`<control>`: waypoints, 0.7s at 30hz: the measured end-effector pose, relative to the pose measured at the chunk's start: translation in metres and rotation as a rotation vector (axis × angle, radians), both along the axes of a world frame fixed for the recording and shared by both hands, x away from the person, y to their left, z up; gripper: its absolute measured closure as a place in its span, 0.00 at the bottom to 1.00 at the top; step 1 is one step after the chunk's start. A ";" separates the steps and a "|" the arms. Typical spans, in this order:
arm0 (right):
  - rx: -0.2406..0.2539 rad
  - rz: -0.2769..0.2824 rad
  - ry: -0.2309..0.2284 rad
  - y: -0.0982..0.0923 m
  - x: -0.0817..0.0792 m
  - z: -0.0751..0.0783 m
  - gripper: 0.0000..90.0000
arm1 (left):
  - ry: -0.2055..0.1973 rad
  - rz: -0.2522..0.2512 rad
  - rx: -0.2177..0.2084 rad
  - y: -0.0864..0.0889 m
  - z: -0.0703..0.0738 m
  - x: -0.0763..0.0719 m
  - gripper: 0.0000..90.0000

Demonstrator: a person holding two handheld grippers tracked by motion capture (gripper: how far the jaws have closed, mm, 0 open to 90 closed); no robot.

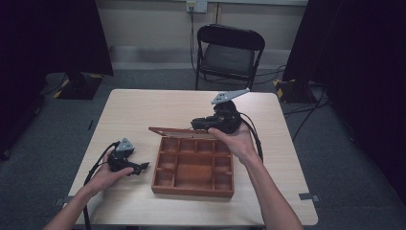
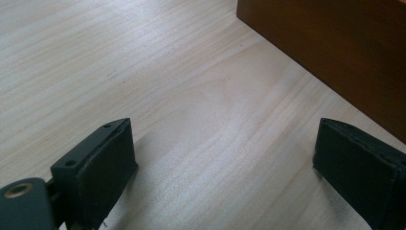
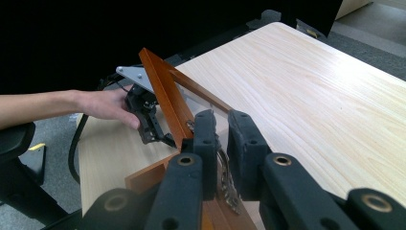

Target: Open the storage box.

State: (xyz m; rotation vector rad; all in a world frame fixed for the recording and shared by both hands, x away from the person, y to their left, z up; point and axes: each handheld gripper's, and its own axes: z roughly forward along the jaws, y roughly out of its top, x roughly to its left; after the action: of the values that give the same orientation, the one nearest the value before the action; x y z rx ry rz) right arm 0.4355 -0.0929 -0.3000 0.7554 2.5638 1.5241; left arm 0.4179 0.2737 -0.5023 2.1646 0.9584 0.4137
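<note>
Table [image 1: 143, 108], box [image 1: 193, 168] lid [image 3: 165, 98] hides right tool's [image 3: 221, 158] grip

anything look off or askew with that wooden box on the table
Nothing looks damaged or spilled. The brown wooden compartment box sits flat on the pale wooden table, its compartments bare. Its glass-paned lid stands part-raised because the right gripper is shut on a small metal latch at the lid's edge.

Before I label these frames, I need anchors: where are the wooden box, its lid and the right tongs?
wooden box [image 1: 193, 188] high view, front wall.
lid [image 3: 165, 98] right gripper view, raised frame edge.
right tongs [image 3: 222, 143] right gripper view, between the tips.
</note>
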 end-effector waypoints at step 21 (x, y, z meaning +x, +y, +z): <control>0.015 -0.019 -0.007 -0.001 0.005 0.002 0.91 | 0.000 0.000 0.000 0.000 0.000 0.000 0.07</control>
State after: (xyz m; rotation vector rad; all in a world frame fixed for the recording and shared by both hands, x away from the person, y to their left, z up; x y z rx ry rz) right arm 0.4407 -0.0936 -0.2983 0.7719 2.5355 1.5395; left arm 0.4179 0.2737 -0.5023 2.1647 0.9586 0.4135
